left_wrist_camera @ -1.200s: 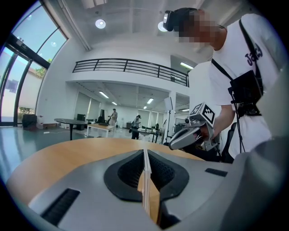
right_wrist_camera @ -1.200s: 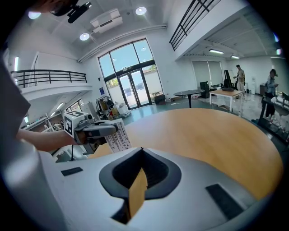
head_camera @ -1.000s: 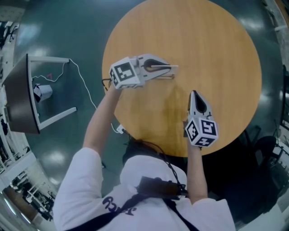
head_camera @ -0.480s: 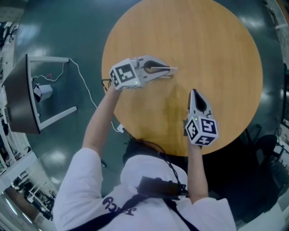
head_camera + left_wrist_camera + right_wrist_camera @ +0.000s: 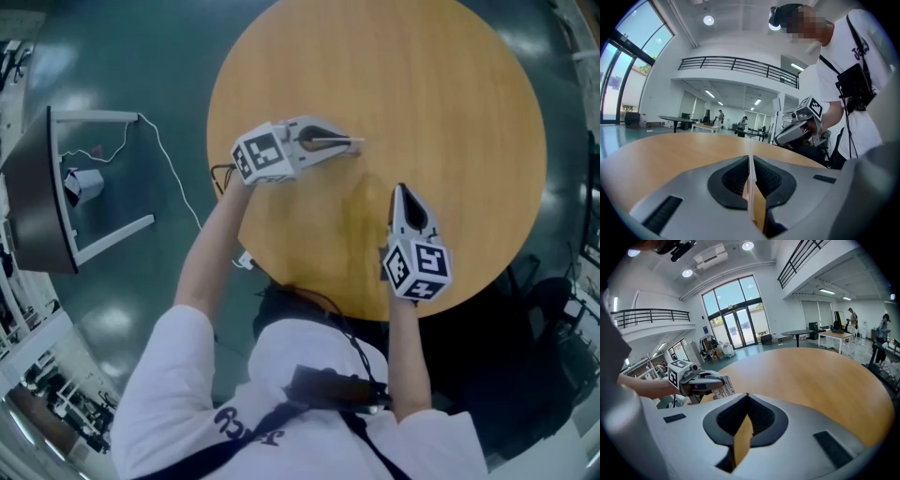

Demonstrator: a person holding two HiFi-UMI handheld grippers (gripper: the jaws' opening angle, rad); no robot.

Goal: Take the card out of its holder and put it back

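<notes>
Closest to the person, the right gripper (image 5: 402, 195) hovers low over the near part of the round wooden table (image 5: 459, 84). Its jaws are pressed together with nothing between them; only table-coloured wood shows through the gap below the pads. Further out and to its left, the left gripper (image 5: 349, 143) is clamped tight on a thin printed card (image 5: 720, 386), which runs edge-on down the seam of its jaws and sticks out past the tips, just above the tabletop. Whether the card sits inside a clear holder or is bare cannot be told from these views, and no separate holder shows on the table.

The two tools are well apart, so the step in hand looks like bringing the right one across for the exchange. To do it well:
- Open the right jaws before arriving, not at the card.
- Approach in the card's own plane and bite only the free edge that juts out.
- Keep the left grip steady and low over the wood.
- Draw straight along the card's length, since a sideways pull would likely bend the card or twist it loose.
</notes>
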